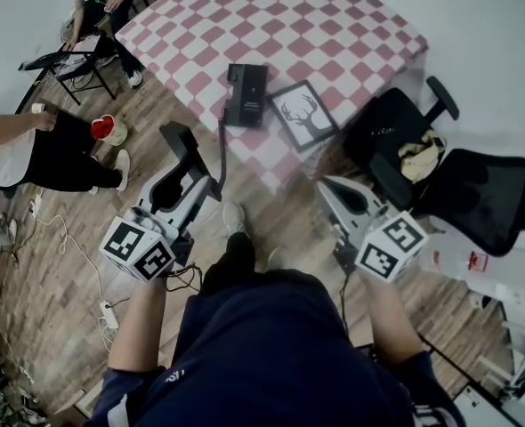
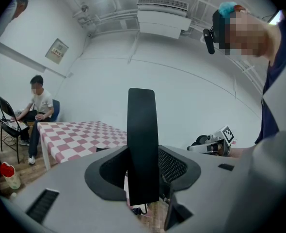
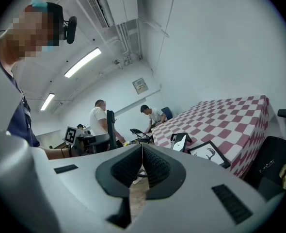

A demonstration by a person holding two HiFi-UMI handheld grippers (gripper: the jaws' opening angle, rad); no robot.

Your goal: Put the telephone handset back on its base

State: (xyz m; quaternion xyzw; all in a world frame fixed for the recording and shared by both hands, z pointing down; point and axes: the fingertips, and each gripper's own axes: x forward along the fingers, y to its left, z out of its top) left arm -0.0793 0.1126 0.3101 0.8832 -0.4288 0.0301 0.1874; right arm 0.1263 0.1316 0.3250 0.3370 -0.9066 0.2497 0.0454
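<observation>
Far to the left of the telephone base [image 1: 246, 94], a small red thing [image 1: 109, 129] sits on the wooden floor [image 1: 58, 265]. What it is I cannot tell.

The left gripper [image 1: 189, 178] is down and to the left of the base, out past the edge of the counter [image 1: 334, 25]. Its fingers [image 2: 174, 166] are squeezed on the black handset [image 1: 179, 142]. The handset stands up straight between them. It is up in the air, off the base and not touching it. A black cord [image 1: 220, 154] runs from the handset up to the left side of the base.

The base lies on the counter's red and white checked cloth, near the front edge.

Just to the right of the base lies a black picture frame [image 1: 304, 114] with a deer drawn in it.

The right gripper [image 1: 329, 192] is down and to the right of the base, over the floor. Its fingers [image 3: 155, 168] are pressed together and hold nothing.

Further right of the base stand two black chairs [image 1: 396, 136].
</observation>
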